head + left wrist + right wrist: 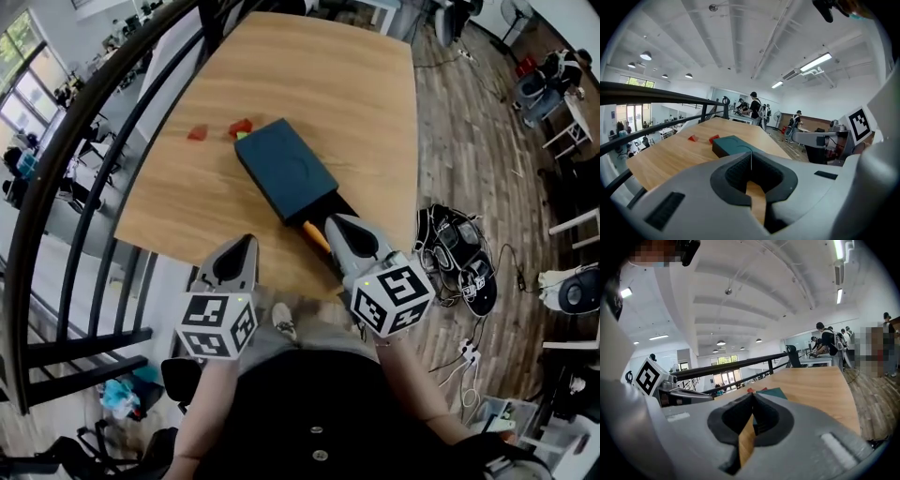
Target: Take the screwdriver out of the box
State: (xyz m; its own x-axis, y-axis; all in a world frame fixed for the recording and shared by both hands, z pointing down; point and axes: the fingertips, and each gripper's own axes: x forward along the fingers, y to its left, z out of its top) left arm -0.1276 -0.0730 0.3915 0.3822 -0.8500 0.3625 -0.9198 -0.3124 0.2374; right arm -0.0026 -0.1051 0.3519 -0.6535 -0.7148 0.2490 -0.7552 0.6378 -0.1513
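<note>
A dark teal box (281, 167) lies on the wooden table (356, 103), with a black tray pulled out of its near end. In that tray lies an orange elongated thing (316, 235), likely the screwdriver's handle; the rest of it is hidden. My right gripper (331, 222) hovers over the tray, shut and empty. Left of it, at the table's near edge, my left gripper (247, 241) is also shut and empty. The left gripper view has the left gripper (751, 159) in front of the box (733, 144). In the right gripper view, the box (772, 393) shows past the right gripper (753, 401).
Two small red pieces (197, 133) (241, 126) lie beyond the box's far left corner. A black railing (84, 141) runs along the table's left side. Cables and dark gear (459, 253) lie on the floor to the right. People stand far behind the table.
</note>
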